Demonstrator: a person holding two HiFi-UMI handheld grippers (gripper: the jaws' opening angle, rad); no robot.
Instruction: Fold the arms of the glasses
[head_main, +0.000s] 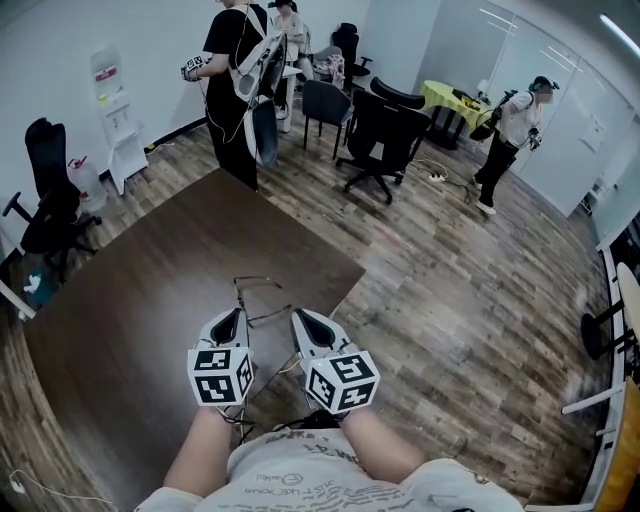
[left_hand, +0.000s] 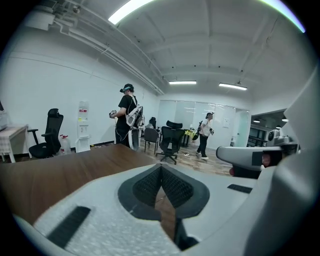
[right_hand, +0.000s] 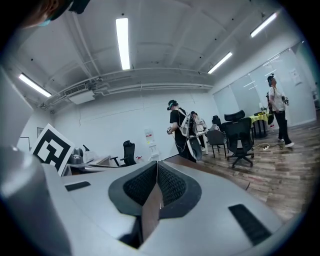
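1. I judge this step to be the approach. The glasses (head_main: 262, 300) look untouched, and as far as I can see no arm is folded yet.
2. The glasses lie on the brown table (head_main: 150, 270), at 12 o'clock from my two hands. They are just beyond the tips and about between them.
3. The left gripper (head_main: 232, 318) has its jaws pressed together, with nothing between the pads. The right gripper (head_main: 302, 320) is the same: jaws together and empty.
4. For the next move, I think one gripper must open and steady the front of the frame. The other must then push one arm inward. The wire looks thin and light, so it may slide on the smooth table.
5. Some things are hard to make out:
   - In the head view the frame is only a few fine lines, and I cannot tell the front from the arms.
   - Its near part is covered by the gripper tips.
   - In both gripper views the gripper bodies hide the table close by, so the glasses do not show clearly there.
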